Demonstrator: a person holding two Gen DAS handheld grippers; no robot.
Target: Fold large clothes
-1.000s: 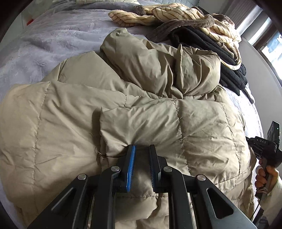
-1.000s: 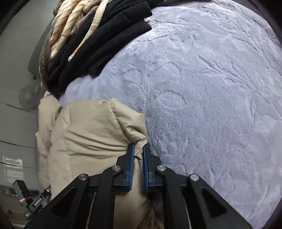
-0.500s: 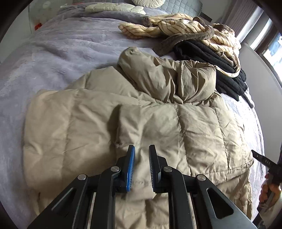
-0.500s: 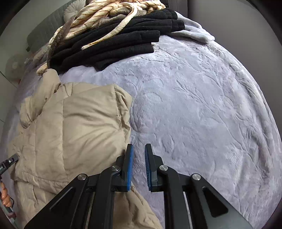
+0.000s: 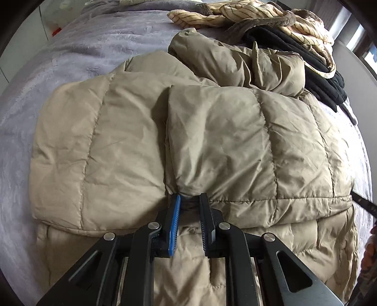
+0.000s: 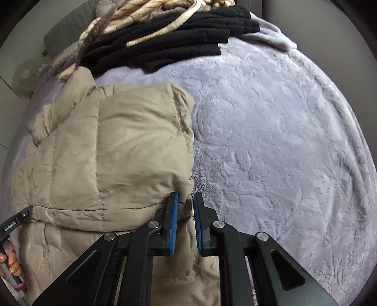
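A large tan puffer jacket (image 5: pixel 212 131) lies on the grey bed, its lower part folded up over the body. My left gripper (image 5: pixel 189 200) is just at the folded edge near the front opening, jaws slightly apart, fabric between the tips. In the right wrist view the jacket (image 6: pixel 117 153) fills the left half. My right gripper (image 6: pixel 186 200) is at the jacket's right corner, jaws slightly apart with a bit of fabric between them. The hood and a sleeve bunch up at the far end (image 5: pixel 235 56).
A pile of black clothes (image 6: pixel 179 44) and striped cream clothes (image 5: pixel 259 14) sits at the far end of the grey plush bedspread (image 6: pixel 282 141). The bedspread extends to the left of the jacket (image 5: pixel 47 58). The other hand-held gripper shows at the edge (image 6: pixel 14 223).
Both grippers carried the jacket's lower edge up over the body and came down on it. The jaws have opened somewhat compared with one second ago. The folded flap now lies flat.
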